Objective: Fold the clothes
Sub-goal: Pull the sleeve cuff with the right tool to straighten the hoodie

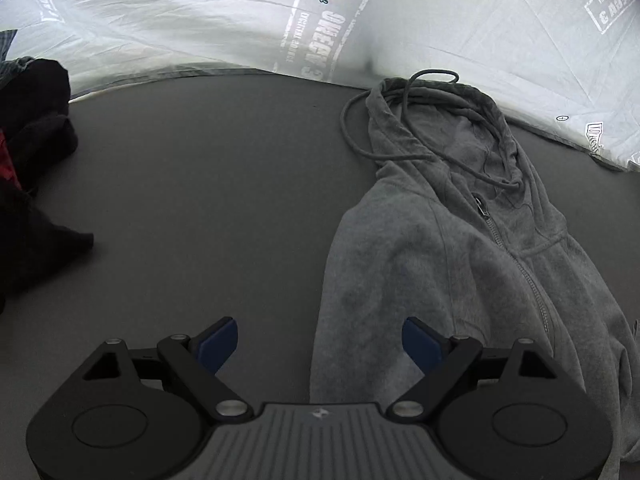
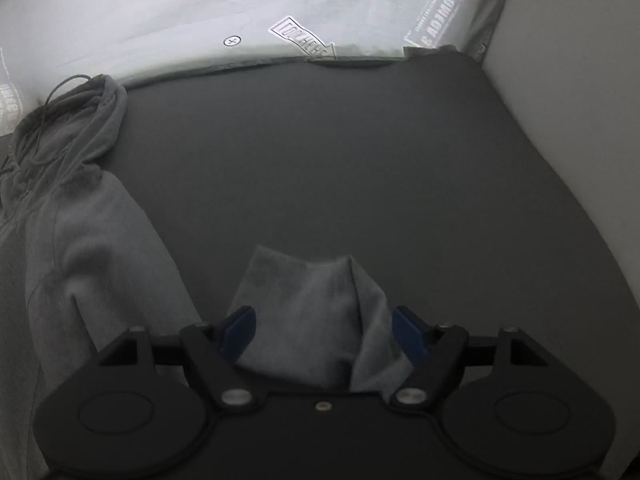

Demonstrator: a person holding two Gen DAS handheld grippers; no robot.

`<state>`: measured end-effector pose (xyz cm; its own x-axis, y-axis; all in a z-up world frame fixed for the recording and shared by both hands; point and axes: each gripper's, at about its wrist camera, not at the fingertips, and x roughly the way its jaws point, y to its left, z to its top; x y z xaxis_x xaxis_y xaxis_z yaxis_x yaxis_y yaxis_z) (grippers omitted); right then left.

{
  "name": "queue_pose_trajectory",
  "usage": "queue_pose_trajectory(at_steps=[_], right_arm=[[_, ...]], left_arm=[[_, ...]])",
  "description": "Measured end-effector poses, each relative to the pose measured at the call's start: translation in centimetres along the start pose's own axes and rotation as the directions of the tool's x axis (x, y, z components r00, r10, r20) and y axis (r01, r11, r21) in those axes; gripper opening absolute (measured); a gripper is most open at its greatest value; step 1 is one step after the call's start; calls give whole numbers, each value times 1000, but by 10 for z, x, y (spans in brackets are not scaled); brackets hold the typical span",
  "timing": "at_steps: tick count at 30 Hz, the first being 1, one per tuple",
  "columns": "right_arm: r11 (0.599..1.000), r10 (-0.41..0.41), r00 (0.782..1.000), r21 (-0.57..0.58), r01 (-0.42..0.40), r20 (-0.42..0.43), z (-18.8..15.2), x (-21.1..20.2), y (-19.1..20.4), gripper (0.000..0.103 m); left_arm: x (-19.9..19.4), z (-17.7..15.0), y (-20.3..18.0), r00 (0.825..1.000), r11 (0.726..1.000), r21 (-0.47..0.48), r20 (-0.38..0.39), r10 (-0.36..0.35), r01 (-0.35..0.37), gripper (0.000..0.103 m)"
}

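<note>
A grey zip hoodie lies flat on the dark grey surface, hood and drawstrings toward the far edge. My left gripper stands open above the hoodie's left edge, its blue pads wide apart and holding nothing. In the right wrist view the hoodie's body is at the left. A grey sleeve lies apart from it, between and under the fingers of my right gripper. That gripper is open and its pads do not press on the cloth.
A heap of black clothes with a bit of red sits at the left edge. A white printed sheet borders the far side of the surface. A pale wall rises at the right.
</note>
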<state>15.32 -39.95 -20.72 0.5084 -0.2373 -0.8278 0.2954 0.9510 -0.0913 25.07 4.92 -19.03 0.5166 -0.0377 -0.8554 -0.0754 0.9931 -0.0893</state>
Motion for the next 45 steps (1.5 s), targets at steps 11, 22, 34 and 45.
queue_pose_trajectory(at_steps=[11, 22, 34, 45], right_arm=[[945, 128, 992, 304, -122, 0, -49, 7, -60, 78], [933, 35, 911, 314, -177, 412, 15, -57, -90, 14], [829, -105, 994, 549, 105, -31, -113, -14, -180, 48], [835, -110, 986, 550, 22, 127, -61, 10, -200, 59]], left_arm=[[-77, -60, -66, 999, 1000, -7, 35, -9, 9, 90], [-113, -85, -97, 997, 998, 23, 61, 50, -52, 90], [-99, -106, -121, 999, 999, 16, -10, 38, -37, 90], [-93, -121, -153, 997, 993, 113, -73, 28, -20, 90]])
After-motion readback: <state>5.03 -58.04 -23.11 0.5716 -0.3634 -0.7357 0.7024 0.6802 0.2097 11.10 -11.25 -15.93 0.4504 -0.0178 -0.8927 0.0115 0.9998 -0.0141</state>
